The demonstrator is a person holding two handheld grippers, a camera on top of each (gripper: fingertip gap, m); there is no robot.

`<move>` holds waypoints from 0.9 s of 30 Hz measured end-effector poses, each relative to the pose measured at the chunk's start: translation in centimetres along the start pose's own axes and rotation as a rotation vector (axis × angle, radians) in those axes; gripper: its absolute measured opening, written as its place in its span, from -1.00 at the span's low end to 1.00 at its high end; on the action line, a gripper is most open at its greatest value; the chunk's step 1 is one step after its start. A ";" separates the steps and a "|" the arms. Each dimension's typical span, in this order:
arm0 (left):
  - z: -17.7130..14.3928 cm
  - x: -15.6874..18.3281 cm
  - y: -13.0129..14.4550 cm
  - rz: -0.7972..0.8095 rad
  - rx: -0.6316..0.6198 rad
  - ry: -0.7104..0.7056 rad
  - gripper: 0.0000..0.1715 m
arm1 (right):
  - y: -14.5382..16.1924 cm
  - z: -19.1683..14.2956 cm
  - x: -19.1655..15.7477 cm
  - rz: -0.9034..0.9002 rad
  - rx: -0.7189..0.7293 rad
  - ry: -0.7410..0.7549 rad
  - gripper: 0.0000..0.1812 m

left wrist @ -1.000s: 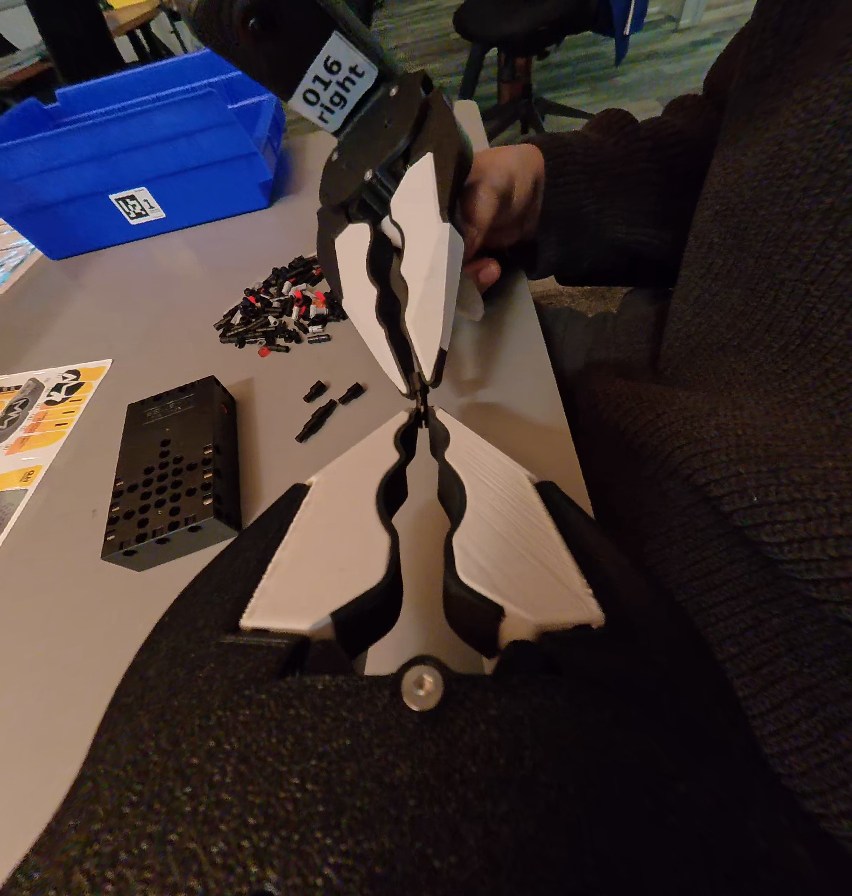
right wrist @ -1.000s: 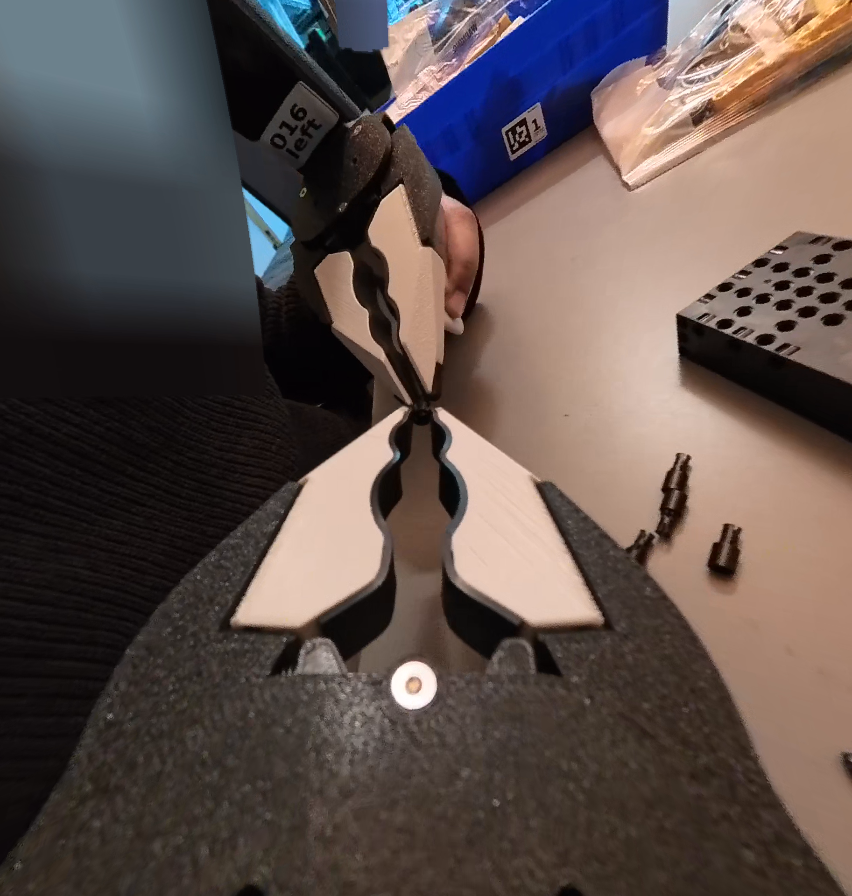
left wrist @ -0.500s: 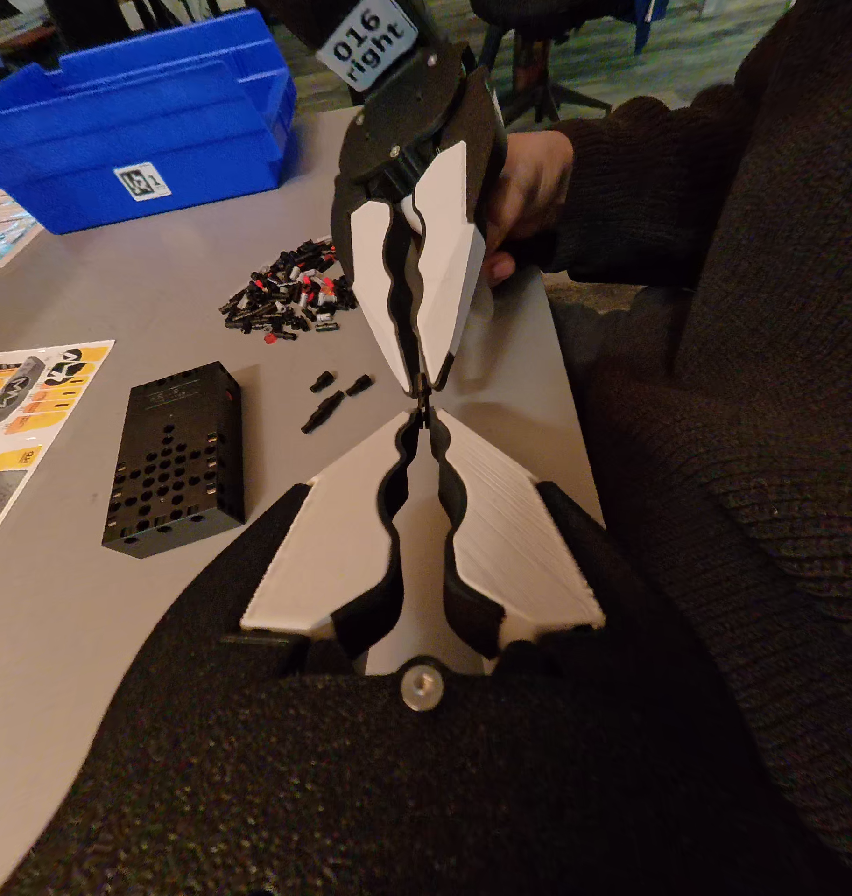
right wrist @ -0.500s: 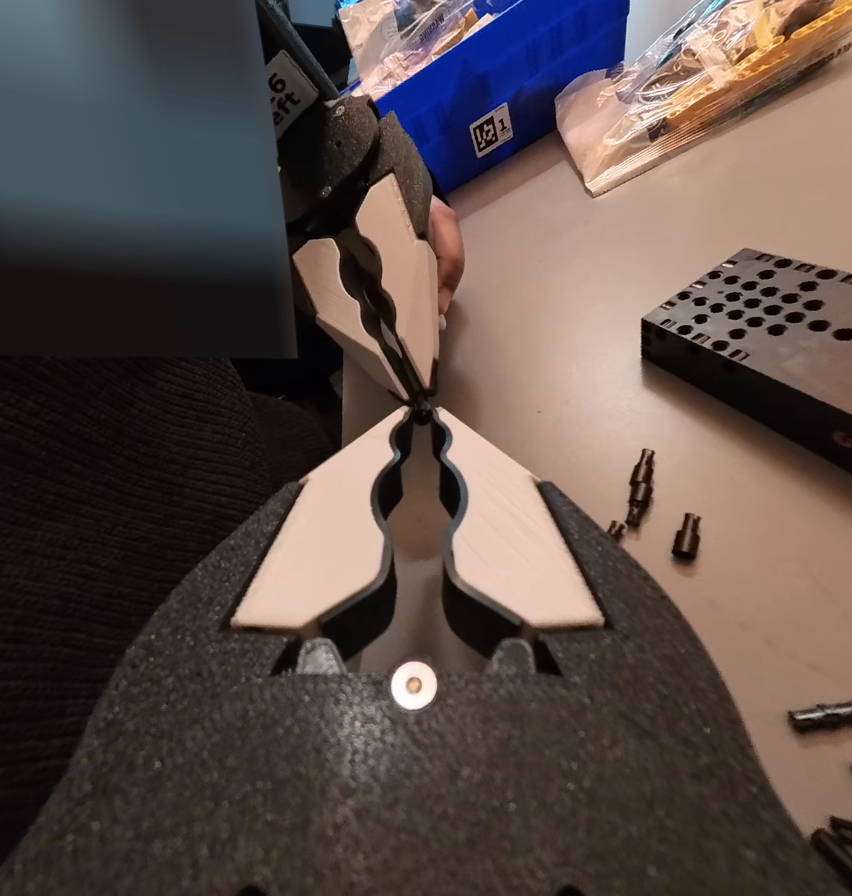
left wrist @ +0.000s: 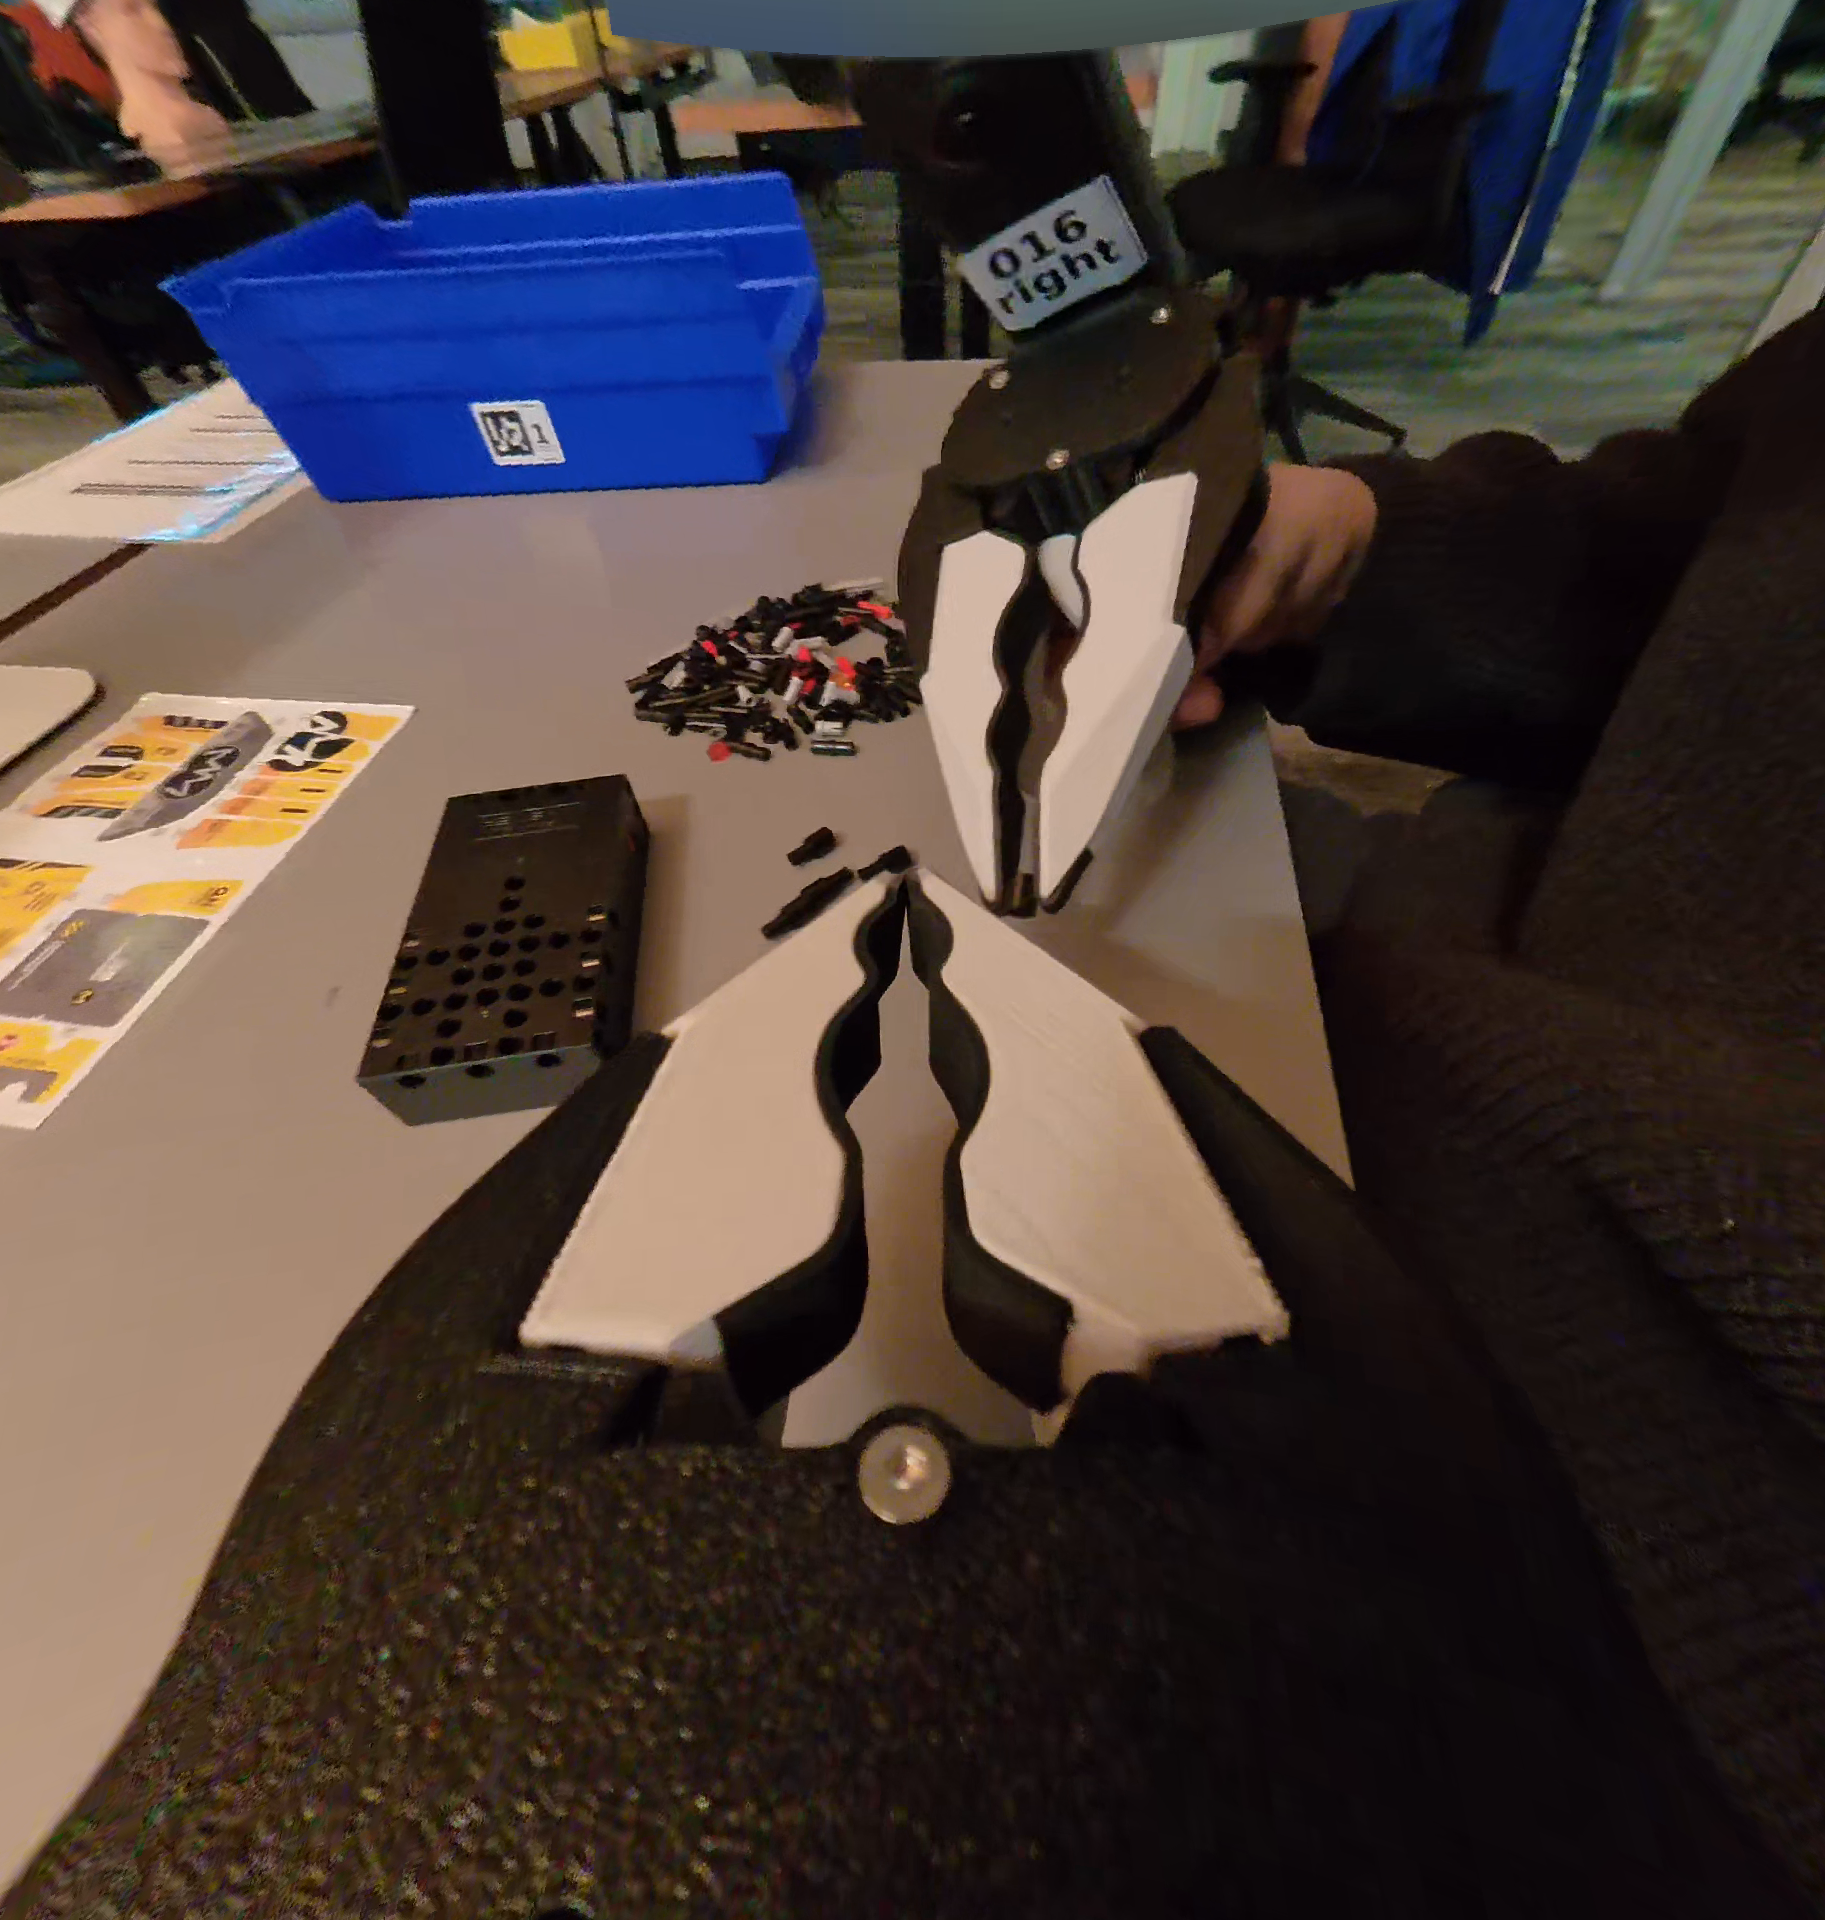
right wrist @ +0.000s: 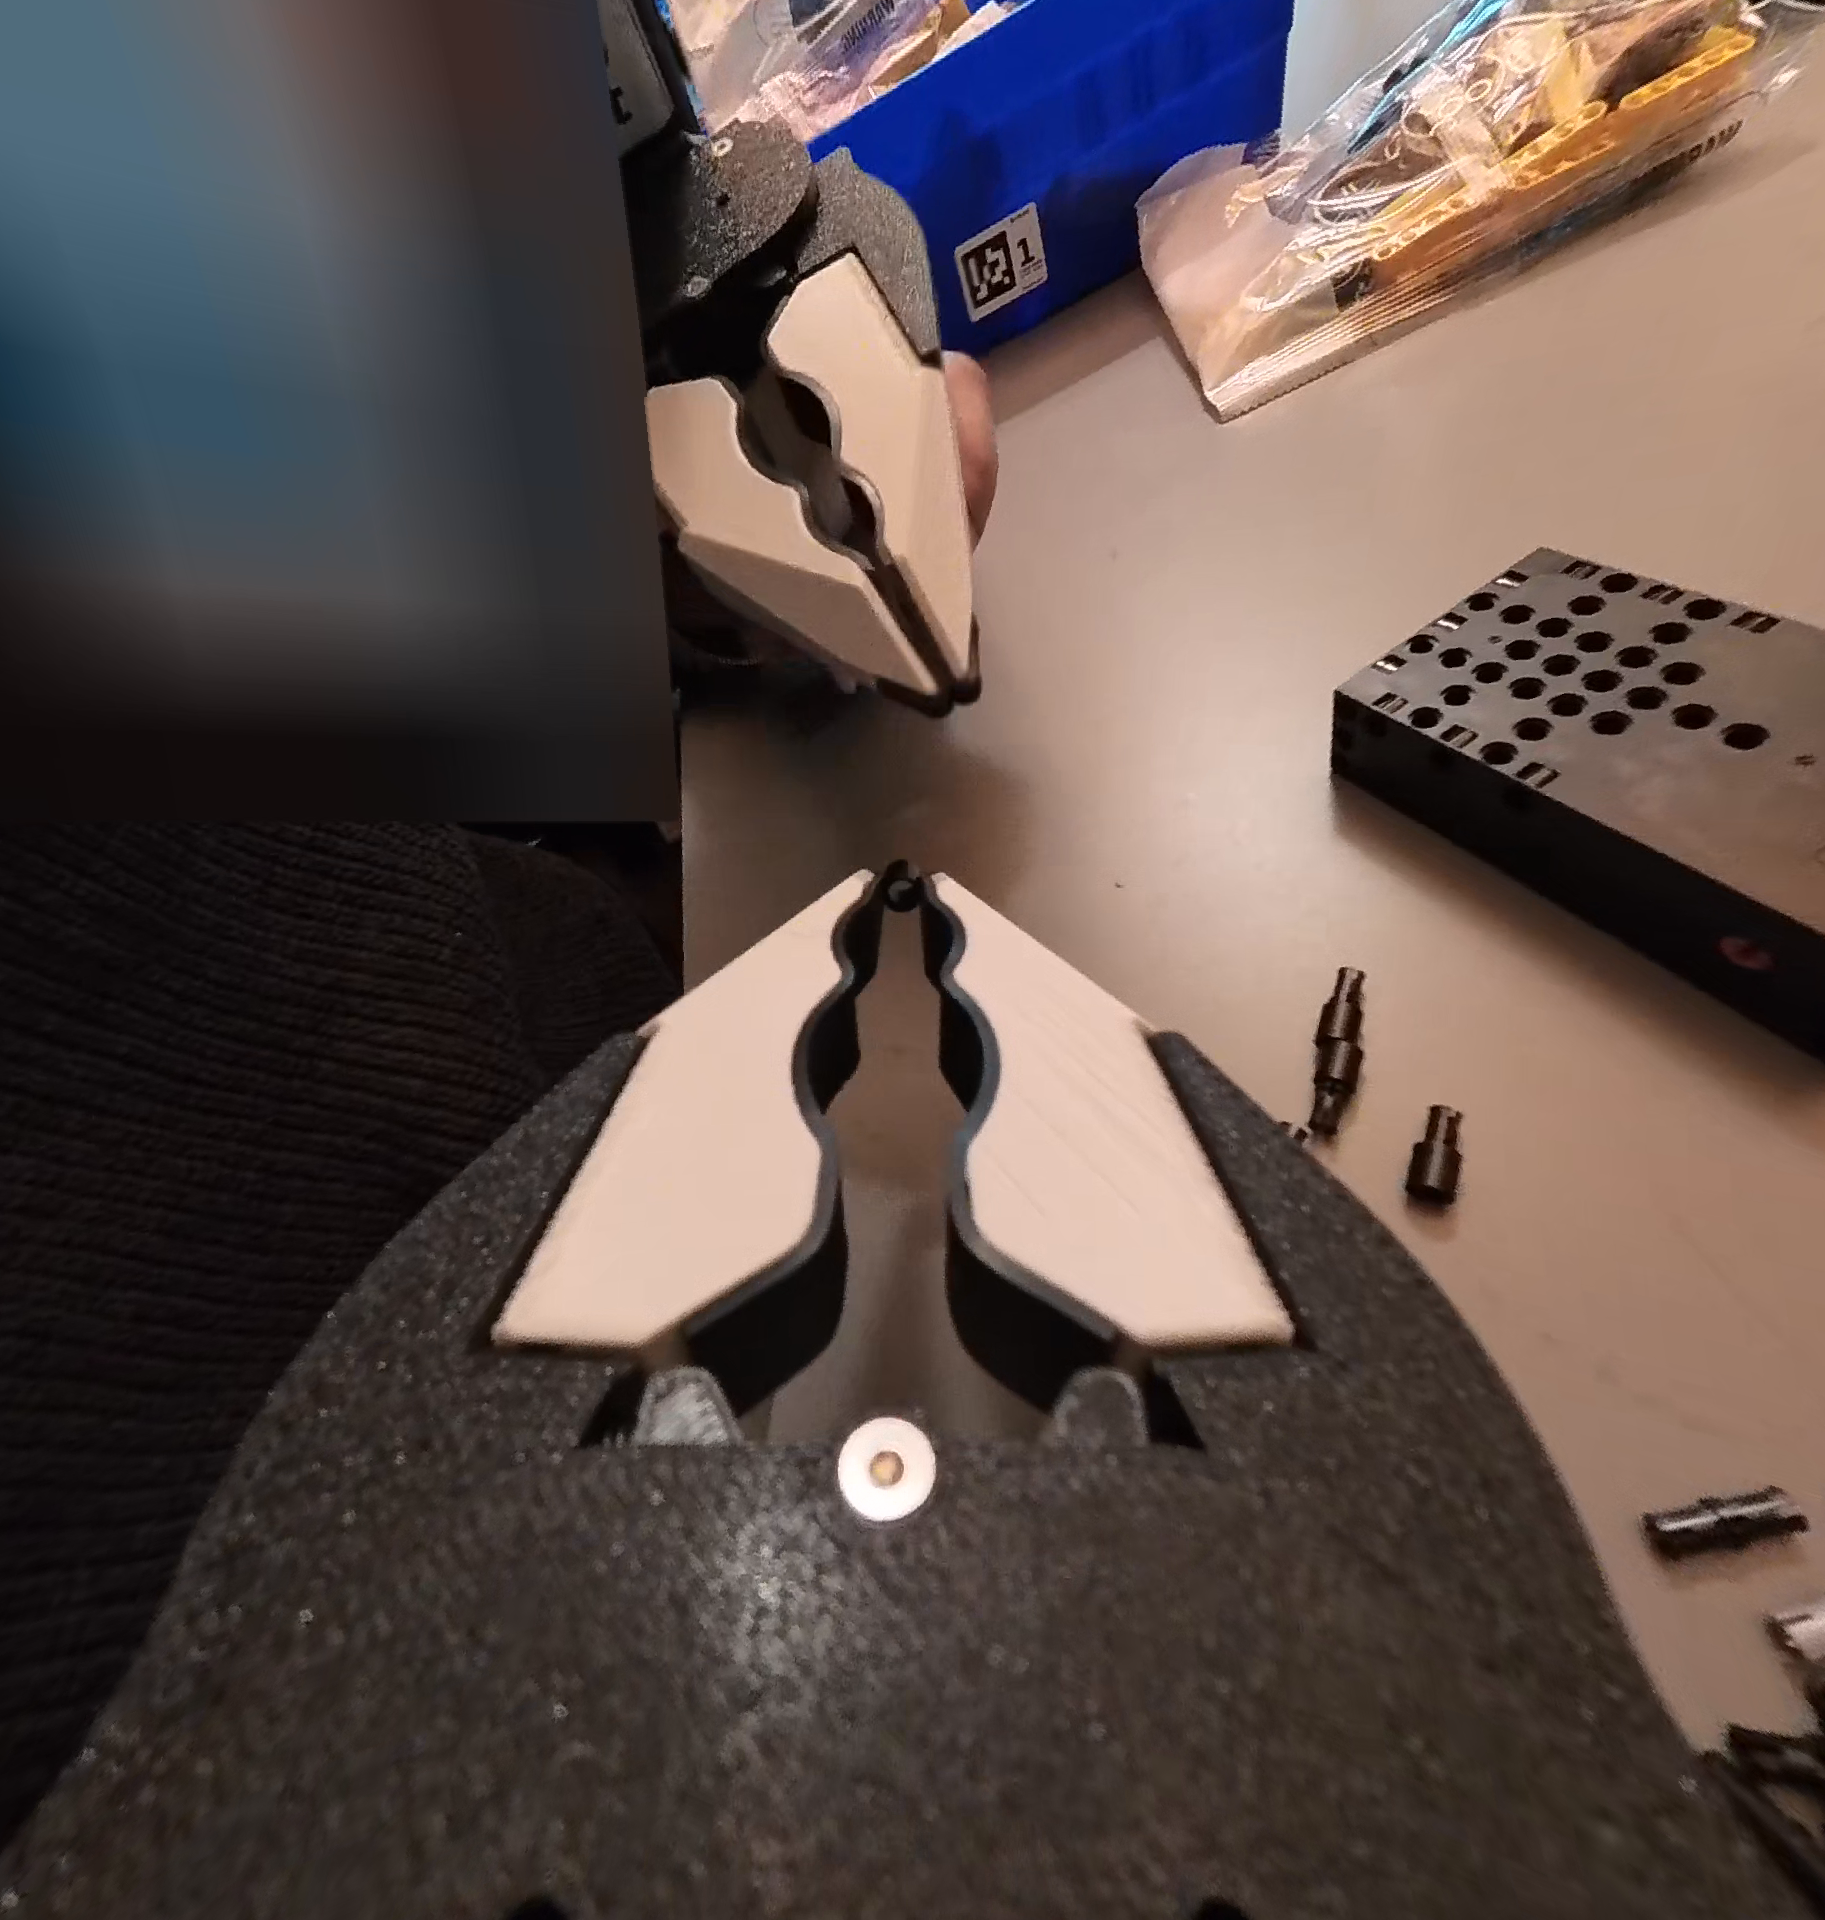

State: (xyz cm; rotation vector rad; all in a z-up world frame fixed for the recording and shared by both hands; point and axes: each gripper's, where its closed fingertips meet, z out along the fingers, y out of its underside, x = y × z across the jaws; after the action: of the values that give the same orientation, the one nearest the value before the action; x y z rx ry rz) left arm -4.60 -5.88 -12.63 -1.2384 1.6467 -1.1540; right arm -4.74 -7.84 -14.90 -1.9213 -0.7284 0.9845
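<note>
My right gripper (right wrist: 900, 883) is shut on a small black pin (right wrist: 900, 896), held at its fingertips just above the grey table (right wrist: 1147, 831). It also shows in the left wrist view (left wrist: 1022, 899), tips down near the table's right edge. My left gripper (left wrist: 906, 883) is shut with nothing visible between its tips. It shows in the right wrist view (right wrist: 952, 698) a short way beyond the right gripper's tips, apart from them. Three loose black pins (left wrist: 814, 894) lie just left of both grippers.
A black block with round holes (left wrist: 513, 935) lies to the left. A pile of small black, red and grey pins (left wrist: 783, 675) sits behind. A blue bin (left wrist: 513, 322), a printed yellow sheet (left wrist: 139, 862) and clear bags of parts (right wrist: 1459, 156) lie farther off. A person's dark sleeve (left wrist: 1614, 935) lines the table edge. Only a small space, under 4 cm, lies between the two pairs of fingers.
The two grippers were tip to tip on the small black pin. They have drawn apart, and the pin has stayed in the right gripper.
</note>
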 end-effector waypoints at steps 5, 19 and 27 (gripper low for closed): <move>-0.8 -0.7 -0.9 -0.062 0.068 0.006 -1.00 | -0.2 -0.1 0.2 0.009 0.015 0.013 -0.92; -6.3 2.5 -0.2 -0.292 -0.008 -0.095 -0.78 | 0.4 0.6 0.9 -0.085 -0.048 0.130 -0.92; -9.7 11.0 4.7 -0.505 -0.255 -0.063 -0.74 | 1.5 1.3 1.4 -0.216 -0.140 0.267 -0.92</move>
State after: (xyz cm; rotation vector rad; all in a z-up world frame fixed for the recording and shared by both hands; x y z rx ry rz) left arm -17.58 -13.86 -14.73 -1.9117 1.5097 -1.2008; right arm -4.94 -6.91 -17.19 -1.9953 -0.8444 0.5443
